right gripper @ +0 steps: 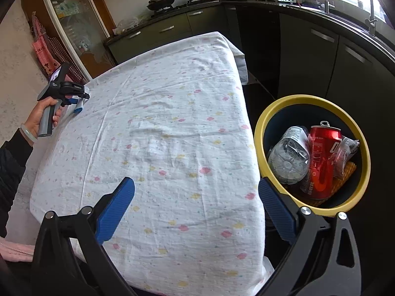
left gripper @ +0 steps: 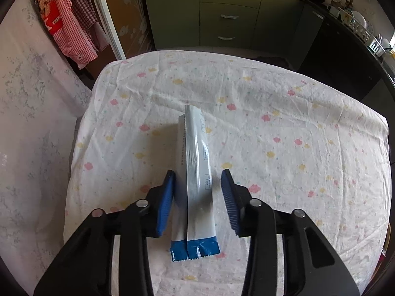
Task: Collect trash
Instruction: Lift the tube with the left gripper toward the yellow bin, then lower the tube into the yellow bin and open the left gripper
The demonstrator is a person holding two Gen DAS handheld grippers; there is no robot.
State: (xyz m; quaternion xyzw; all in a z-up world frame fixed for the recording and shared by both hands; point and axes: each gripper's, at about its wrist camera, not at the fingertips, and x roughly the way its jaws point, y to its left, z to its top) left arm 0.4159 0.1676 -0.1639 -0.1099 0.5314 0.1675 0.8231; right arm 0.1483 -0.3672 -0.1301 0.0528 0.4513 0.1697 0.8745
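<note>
Between the spread fingers of the left hand-held gripper [left gripper: 197, 197] lies a white-and-blue wrapper [left gripper: 195, 185] on the tabletop [left gripper: 296, 123], not yet gripped. Right hand-held gripper [right gripper: 196, 209] hangs released, empty. Beside it, the yellow-rimmed bin [right gripper: 264, 133] already holds a red can [right gripper: 321, 162] and a crushed bottle [right gripper: 288, 155]; this wrapper looks like the last piece.

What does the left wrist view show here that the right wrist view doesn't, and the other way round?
Only the left wrist view shows the blue-and-white wrapper up close, lying lengthwise between the open fingers of the left gripper, and the green drawers behind.

Only the right wrist view shows the yellow-rimmed bin beside the table, holding a red can, a crushed clear bottle and a plastic bag; also the open, empty right gripper and the person's left hand.

Both show the floral tablecloth and the checked aprons.
</note>
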